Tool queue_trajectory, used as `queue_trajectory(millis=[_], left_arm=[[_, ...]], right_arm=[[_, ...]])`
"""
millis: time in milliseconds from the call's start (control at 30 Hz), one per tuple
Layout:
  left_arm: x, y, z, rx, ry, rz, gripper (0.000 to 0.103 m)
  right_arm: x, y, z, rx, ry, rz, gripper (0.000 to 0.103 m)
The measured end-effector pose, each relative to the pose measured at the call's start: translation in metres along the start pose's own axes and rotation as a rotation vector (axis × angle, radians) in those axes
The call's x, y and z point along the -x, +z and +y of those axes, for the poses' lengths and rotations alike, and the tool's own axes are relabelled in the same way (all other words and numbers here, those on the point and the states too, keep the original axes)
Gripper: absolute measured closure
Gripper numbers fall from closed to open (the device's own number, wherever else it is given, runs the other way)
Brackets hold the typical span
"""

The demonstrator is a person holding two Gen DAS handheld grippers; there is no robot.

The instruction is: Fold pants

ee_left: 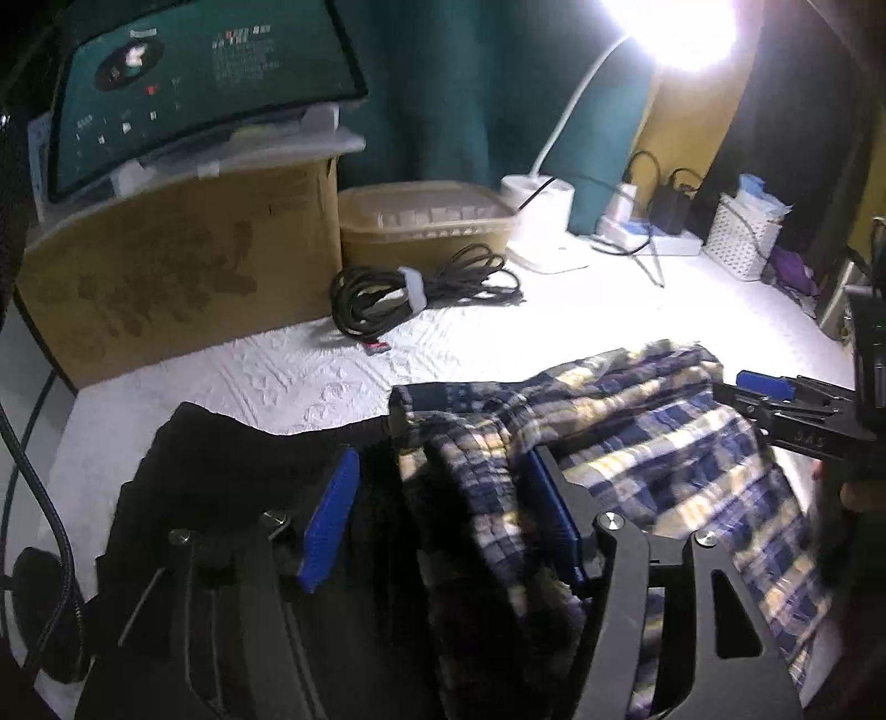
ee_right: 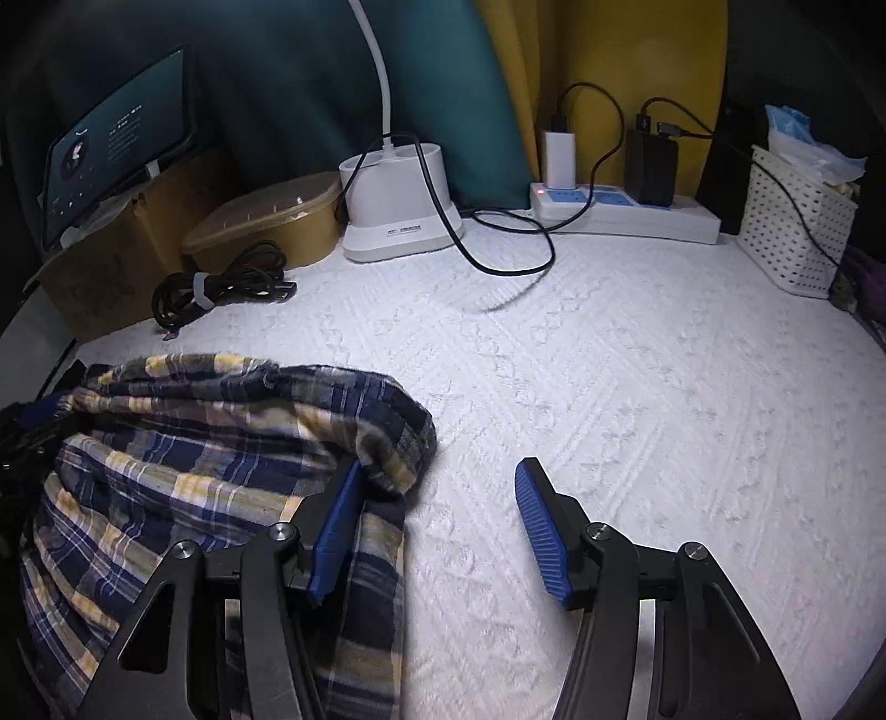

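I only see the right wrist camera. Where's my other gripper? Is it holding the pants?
Observer: The left gripper is open at the far end of the pants. A fold lies between its fingers and looks unpinched.
Operator: Is anything next to the pants over there?
Observer: Yes, a black cloth lies right beside them, on their left.
Operator: Is the lamp on? I only see its pole.
Observer: Yes, the lamp glows very bright at the top.
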State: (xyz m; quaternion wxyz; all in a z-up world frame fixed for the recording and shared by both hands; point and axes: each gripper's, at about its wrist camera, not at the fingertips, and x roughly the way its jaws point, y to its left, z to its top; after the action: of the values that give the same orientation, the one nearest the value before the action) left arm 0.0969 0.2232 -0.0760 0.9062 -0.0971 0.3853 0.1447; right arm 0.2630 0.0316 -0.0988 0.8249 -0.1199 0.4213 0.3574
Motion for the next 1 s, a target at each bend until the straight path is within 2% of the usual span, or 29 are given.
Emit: queue_trajectory(millis=[200,333,533,633,1000], left_arm=[[0.015,-0.016,-0.012,-0.022,-0.031,0.004,0.040],[0.012,-0.029,-0.012,-0.007,-0.017,0.029,0.039],[0.015,-0.041,-0.010,-0.030,0.007,0.012,0.039],[0.017,-0.043,-0.007,-0.009,0.003,0.017,0.039],[0.041,-0.057,-0.025,-0.068,0.043,-0.011,0.039]], right_arm=[[0.023,-0.015,0.005,0.027,-0.006,-0.010,0.044],[0.026,-0.027,0.008,0.039,-0.007,0.008,0.044],[0.029,-0.053,0.012,0.062,-0.005,0.034,0.044],[0.036,-0.062,0.010,0.056,-0.003,0.031,0.044],[0.060,-0.088,0.007,0.045,-0.009,0.033,0.043]])
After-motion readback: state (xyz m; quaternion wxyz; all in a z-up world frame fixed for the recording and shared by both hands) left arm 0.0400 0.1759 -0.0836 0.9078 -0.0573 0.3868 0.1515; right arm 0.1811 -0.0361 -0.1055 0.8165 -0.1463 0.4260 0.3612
